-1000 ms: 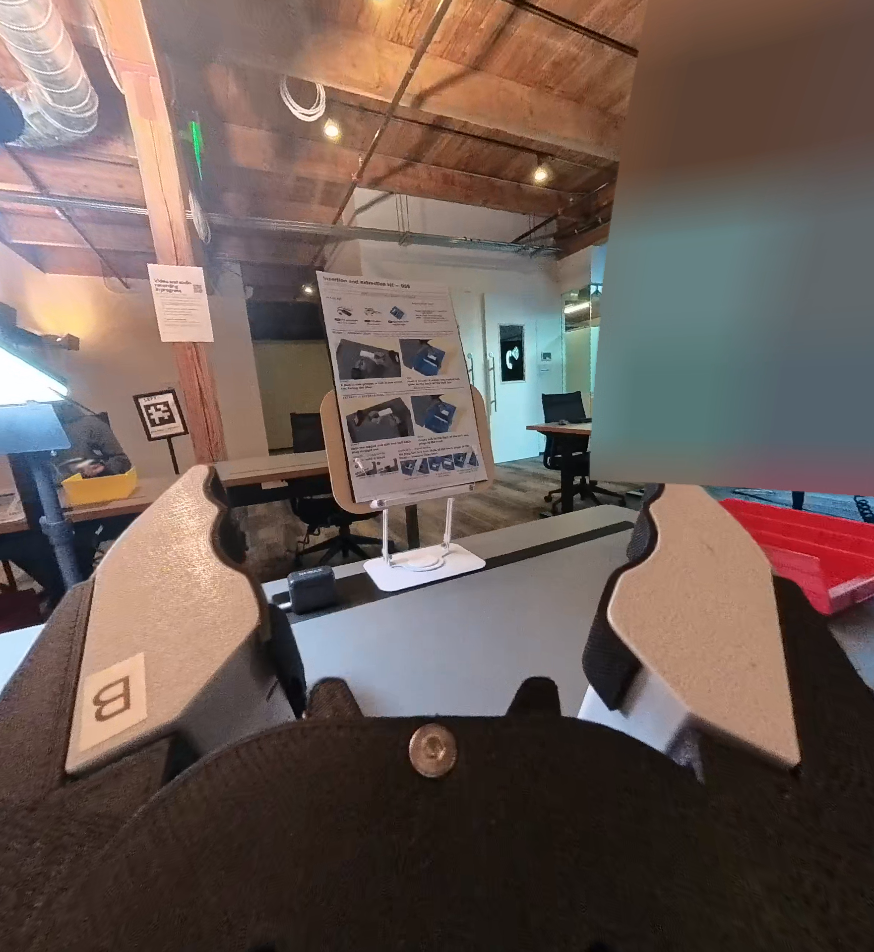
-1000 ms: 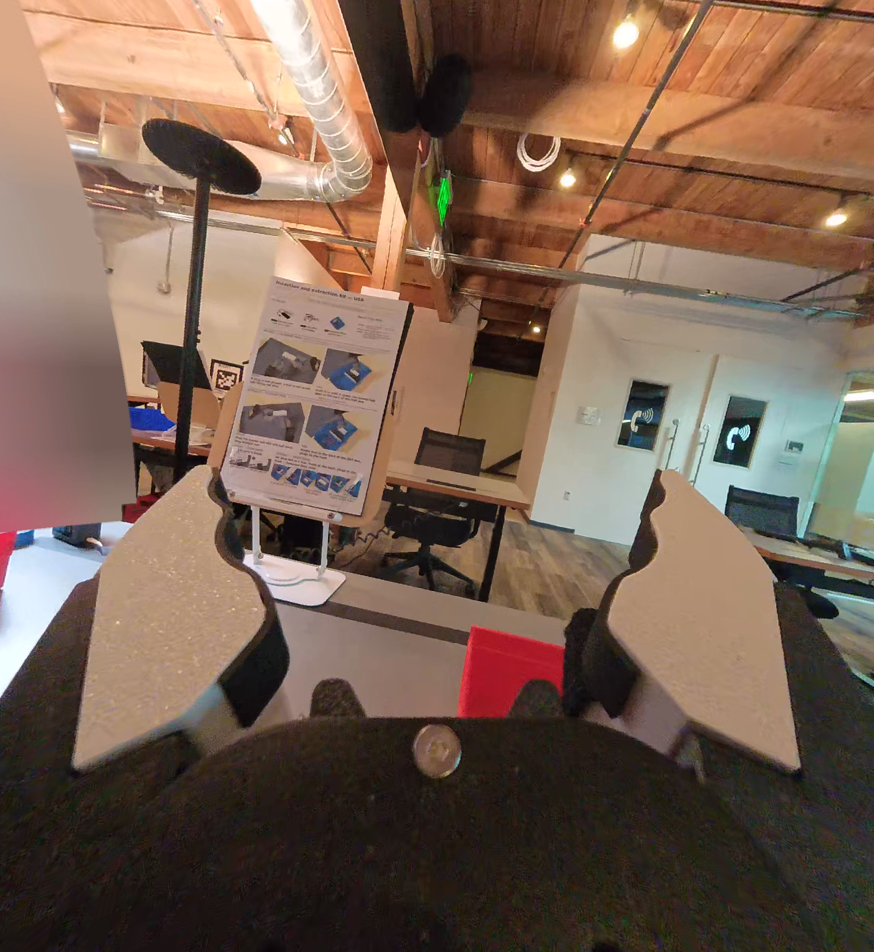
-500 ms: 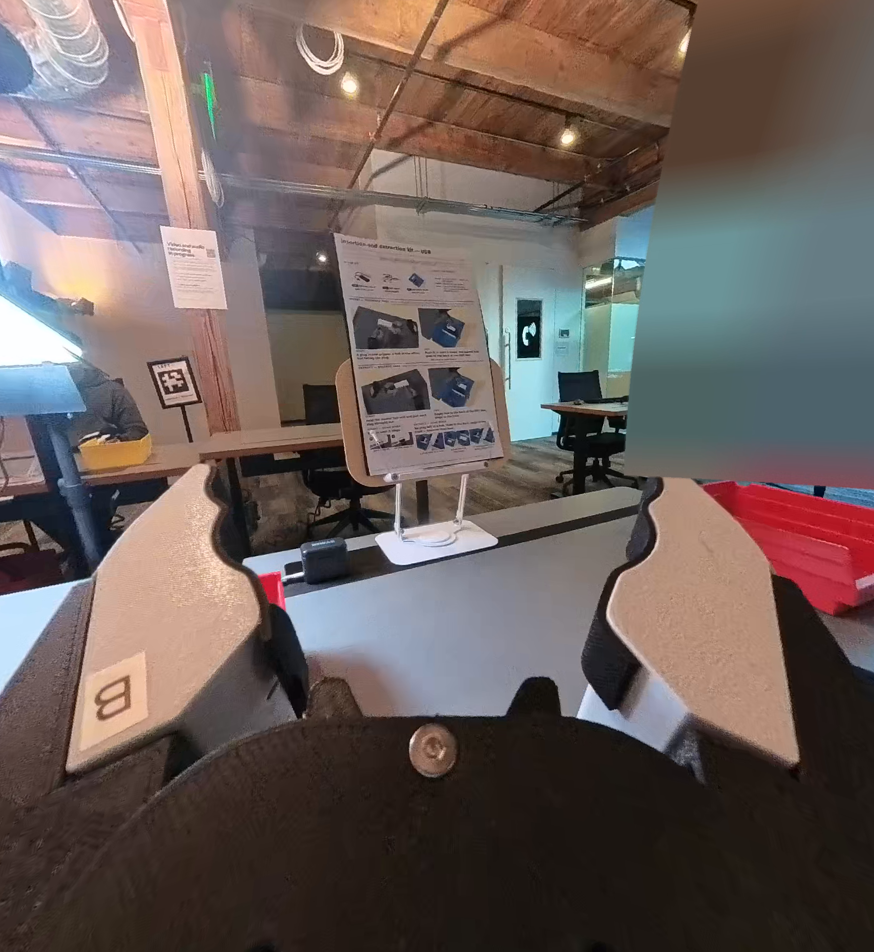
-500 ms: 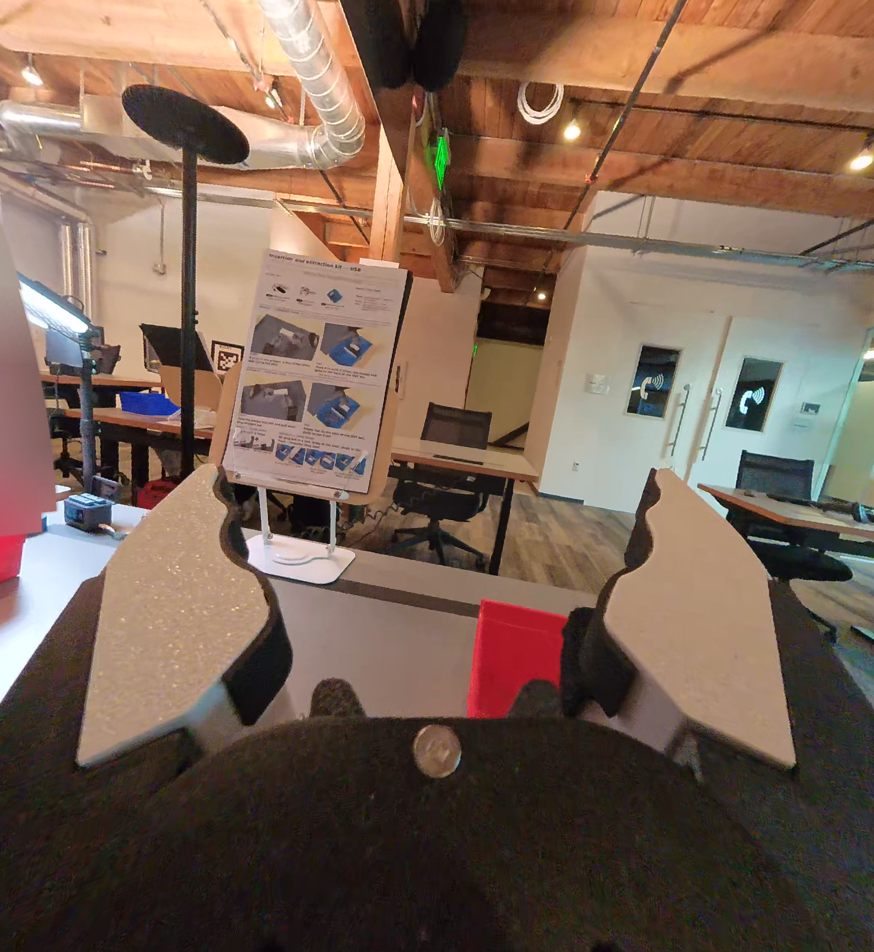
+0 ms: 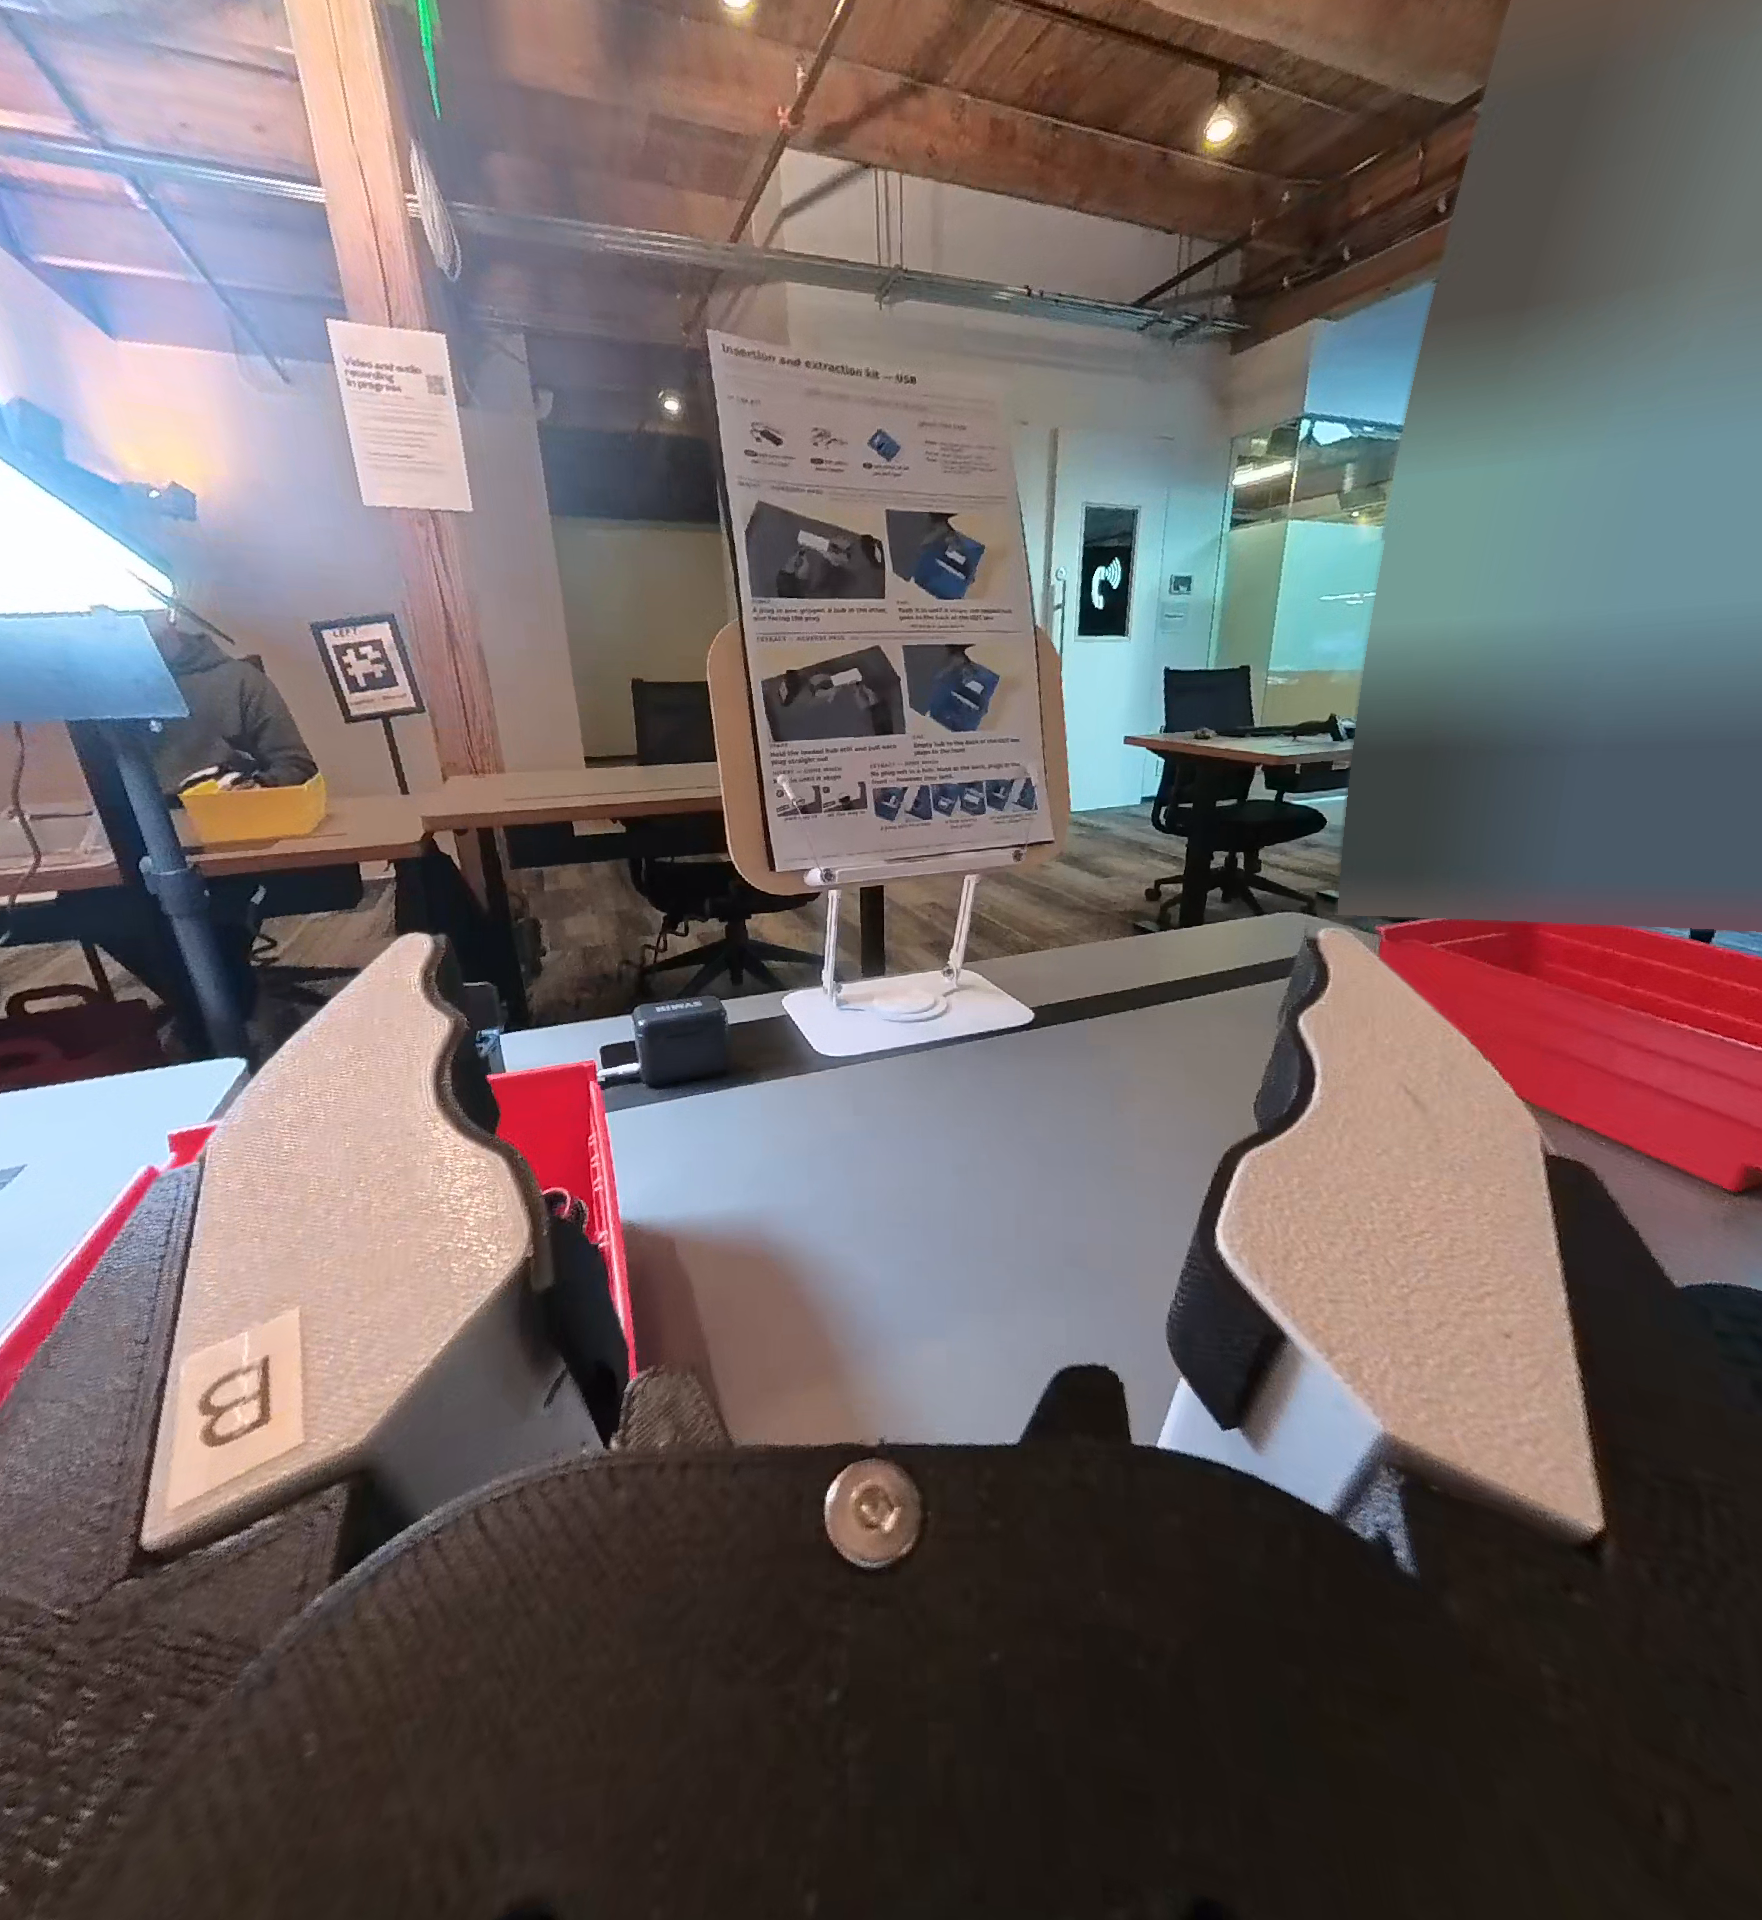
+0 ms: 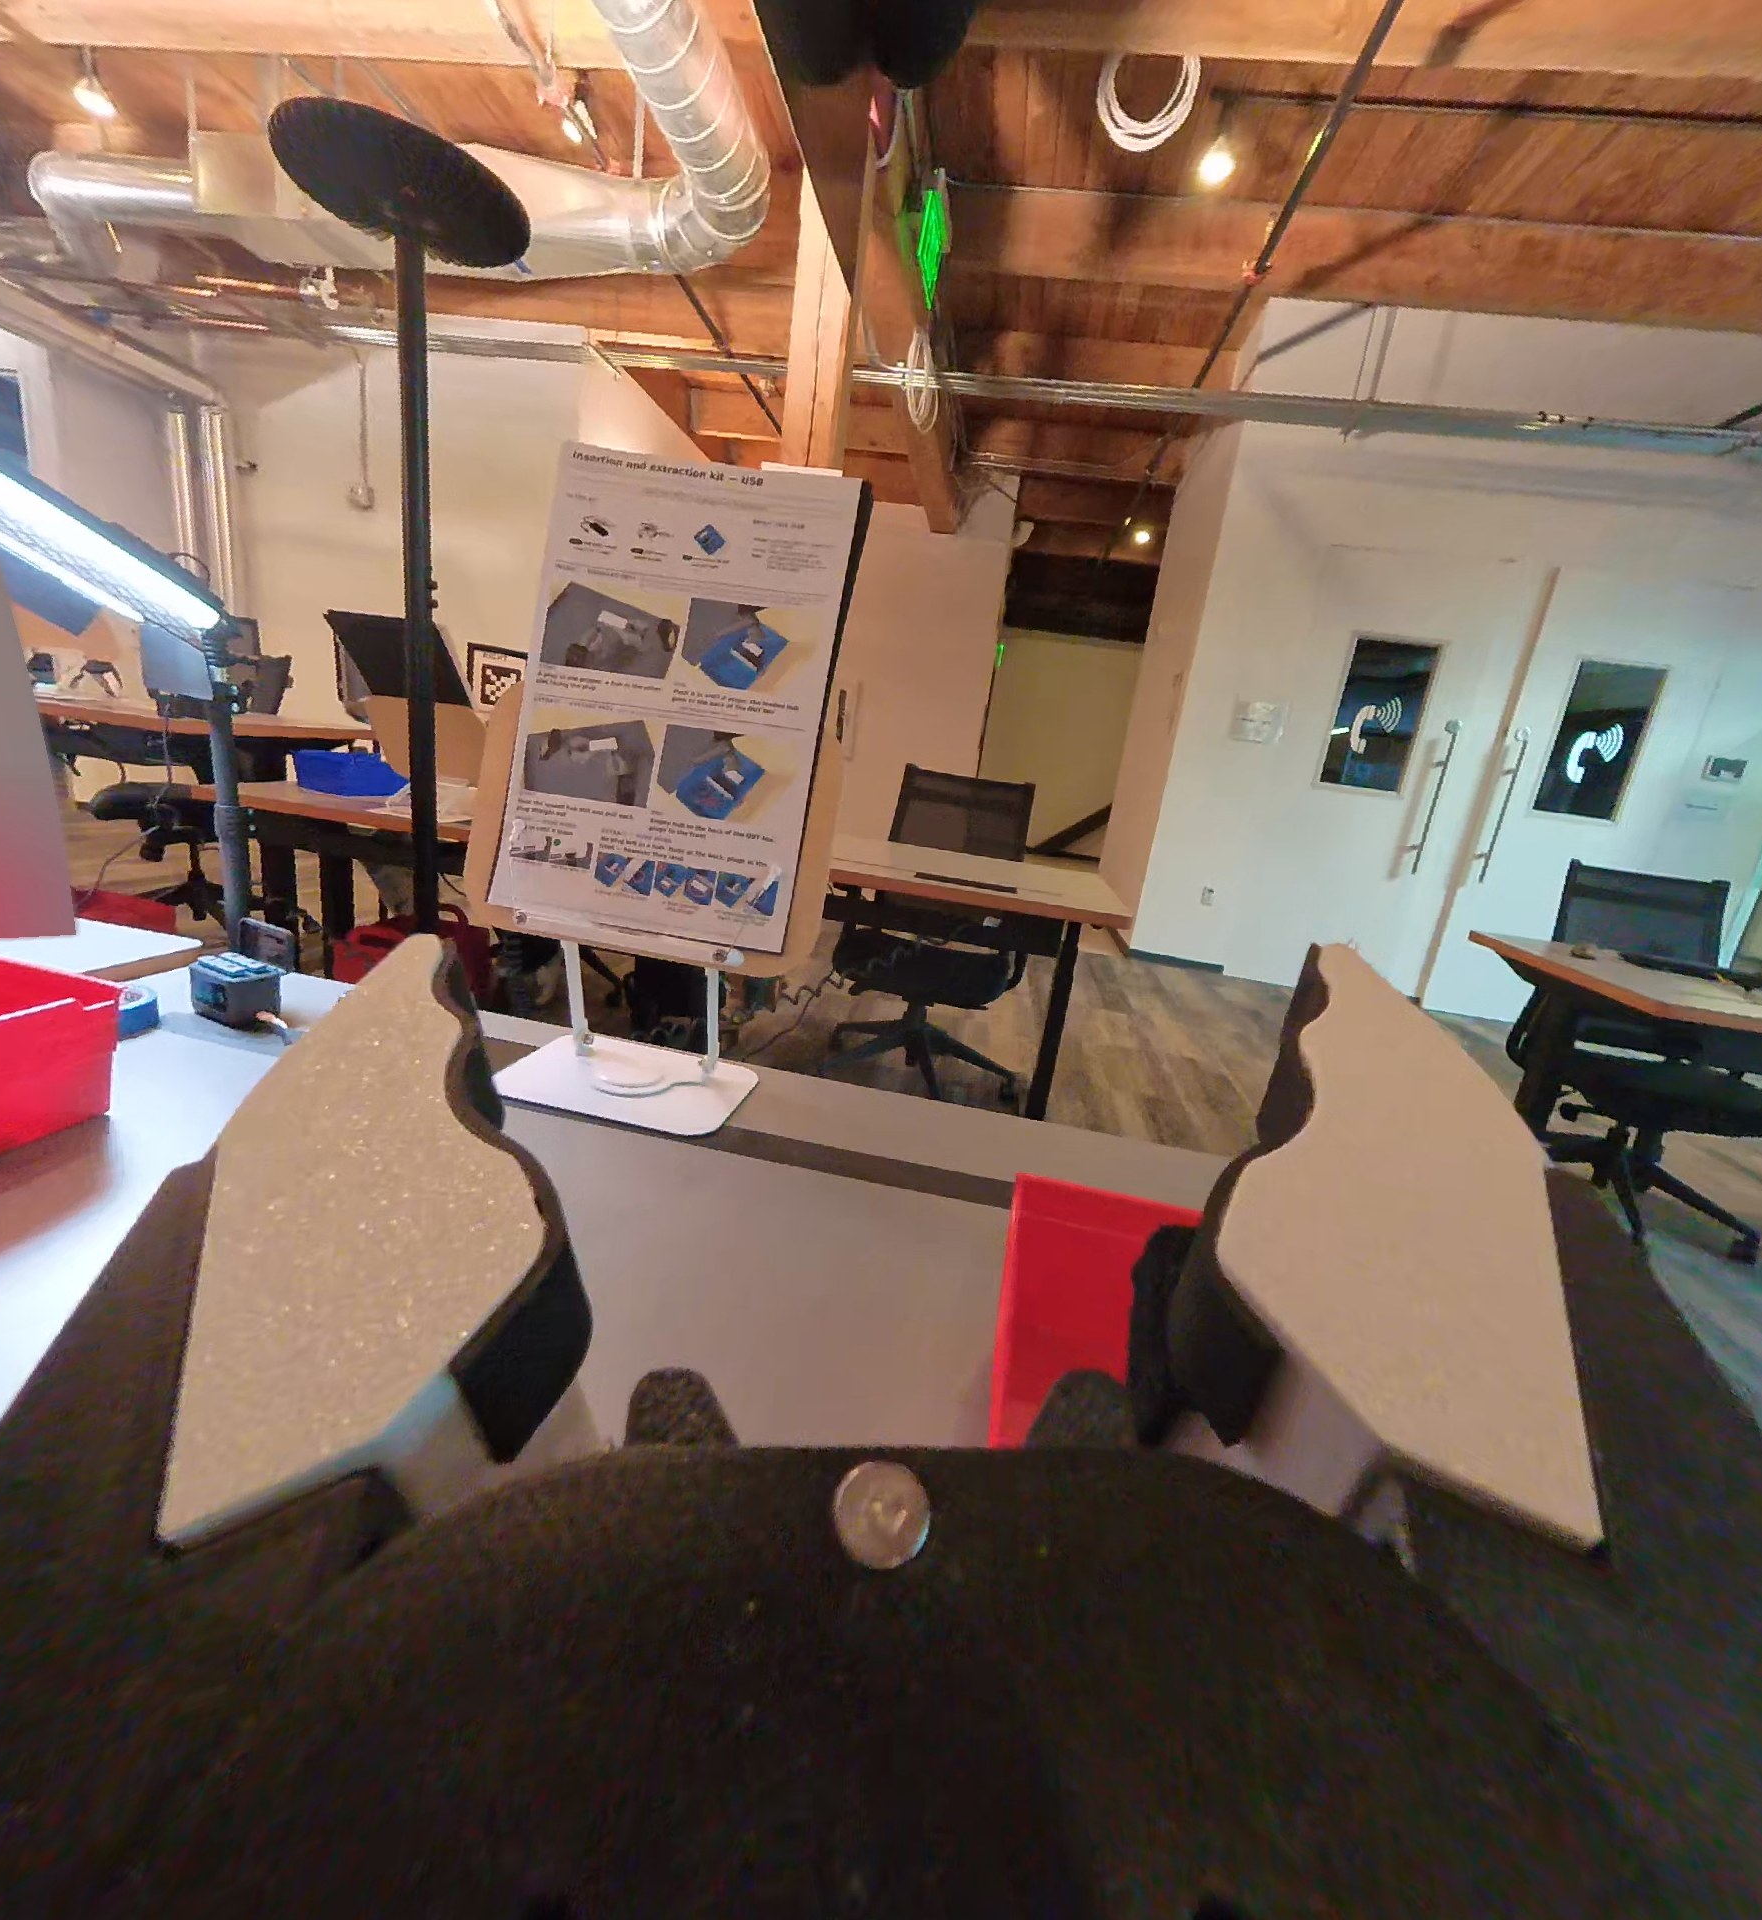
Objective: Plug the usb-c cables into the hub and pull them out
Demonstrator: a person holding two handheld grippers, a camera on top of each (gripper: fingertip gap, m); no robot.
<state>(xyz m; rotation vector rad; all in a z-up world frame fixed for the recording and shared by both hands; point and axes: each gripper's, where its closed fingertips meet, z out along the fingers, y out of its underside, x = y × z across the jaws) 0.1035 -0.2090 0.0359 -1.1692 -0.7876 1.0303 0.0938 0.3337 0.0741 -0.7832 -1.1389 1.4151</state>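
Above grey surface (image 5: 908, 1164): left gripper (image 5: 877, 1122) and right gripper (image 6: 882, 1132) wide open, empty. Cables, hub unseen; red bin (image 6: 1074, 1299) at 4 o'clock. Likely light, limp cables: pinch rigid plug housing.

We see the left gripper (image 5: 877, 1049) spread wide and empty above the grey table (image 5: 887, 1174) — red bins (image 5: 1625, 1049) either side.

2 red bins (image 5: 1625, 1049) (image 5: 555, 1132), 1 instruction sheet (image 5: 882, 613), 1 black adapter (image 5: 679, 1039).

grey table (image 5: 887, 1174) | far edge: white sign stand (image 5: 906, 1010), black box (image 5: 681, 1039) | left, right: red bins (image 5: 1625, 1049)
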